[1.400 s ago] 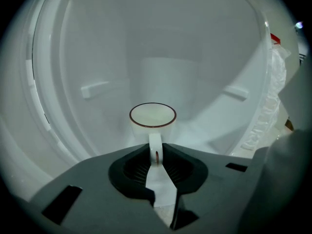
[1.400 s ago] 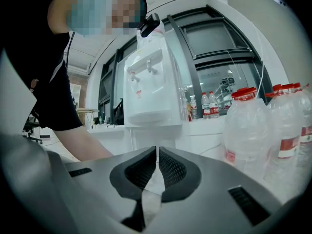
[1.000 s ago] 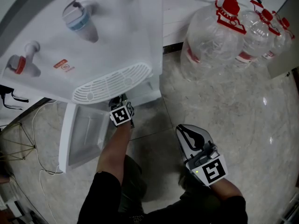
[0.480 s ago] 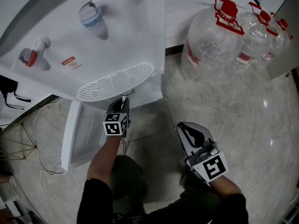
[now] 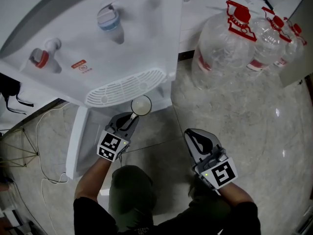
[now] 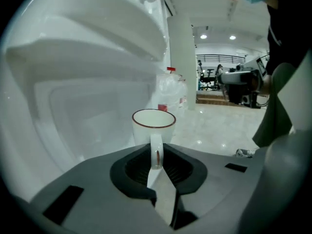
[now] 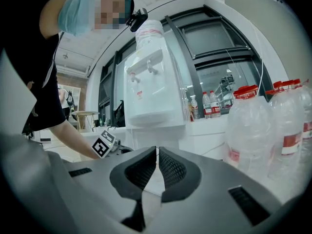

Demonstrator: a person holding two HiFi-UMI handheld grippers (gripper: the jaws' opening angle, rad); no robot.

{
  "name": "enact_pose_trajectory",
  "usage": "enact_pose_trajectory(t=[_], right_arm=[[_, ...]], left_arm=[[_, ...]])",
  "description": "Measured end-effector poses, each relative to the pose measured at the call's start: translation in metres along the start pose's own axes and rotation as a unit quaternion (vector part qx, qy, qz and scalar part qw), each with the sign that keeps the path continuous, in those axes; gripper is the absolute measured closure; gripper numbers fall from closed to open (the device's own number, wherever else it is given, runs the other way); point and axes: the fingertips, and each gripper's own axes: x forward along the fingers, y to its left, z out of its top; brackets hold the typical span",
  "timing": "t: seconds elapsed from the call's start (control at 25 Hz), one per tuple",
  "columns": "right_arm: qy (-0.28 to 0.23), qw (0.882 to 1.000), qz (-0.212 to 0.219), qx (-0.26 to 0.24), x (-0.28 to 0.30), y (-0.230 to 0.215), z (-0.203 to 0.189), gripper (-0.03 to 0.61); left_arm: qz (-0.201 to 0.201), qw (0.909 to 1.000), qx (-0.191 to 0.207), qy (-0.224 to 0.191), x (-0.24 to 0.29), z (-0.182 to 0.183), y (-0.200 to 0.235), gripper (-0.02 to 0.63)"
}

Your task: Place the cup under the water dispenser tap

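Far left on the white plastic water dispenser (image 5: 142, 43) is the red-handled tap (image 5: 41, 58). The blue-handled tap (image 5: 108, 19) is a bit further right, and the slotted white drip tray (image 5: 124, 86) sticks out below both.

My left gripper (image 5: 131, 119) is clenched on the handle of a white ceramic cup with a thin brown rim (image 5: 141, 105). The left gripper view shows the jaws pinching just that handle, with the cup upright and mouth up past the tips. I think grabbing the handle makes sense: the body stays clear of the jaws, so the cup can sit flat on the tray and I can let go without knocking it.

Right now the cup is in the air just beside the tray's front edge, not under either tap yet. I'd say it needs to go in over the tray next.

My right gripper (image 5: 195, 138) is squeezed shut on nothing, parked down by my knee and out of the way.

Far right, the clear plastic water jugs with red caps (image 5: 230, 43) stand on the floor, well apart from all this
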Motion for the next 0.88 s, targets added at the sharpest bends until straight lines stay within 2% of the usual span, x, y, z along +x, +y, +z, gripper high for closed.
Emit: enact_pose_trajectory(t=[0.12, 0.4, 0.56, 0.76, 0.88], right_arm=[[0.01, 1.0, 0.006, 0.001, 0.005, 0.003, -0.001, 0.532], [0.015, 1.0, 0.012, 0.001, 0.009, 0.005, -0.002, 0.532], [0.013, 1.0, 0.013, -0.001, 0.008, 0.004, -0.002, 0.532], [0.015, 1.0, 0.008, 0.002, 0.001, 0.002, -0.002, 0.532], [0.012, 1.0, 0.003, 0.001, -0.004, -0.002, 0.004, 0.532]], left_arm=[[-0.04, 0.9987, 0.026, -0.016, -0.016, 0.021, -0.021, 0.543], [-0.104, 0.9932, 0.027, -0.046, -0.051, 0.071, -0.057, 0.543], [-0.136, 0.9873, 0.035, -0.075, -0.073, 0.112, -0.077, 0.543], [-0.131, 0.9877, -0.005, -0.086, -0.1, 0.158, -0.077, 0.543], [-0.119, 0.9902, -0.001, -0.073, -0.111, 0.179, -0.069, 0.543]])
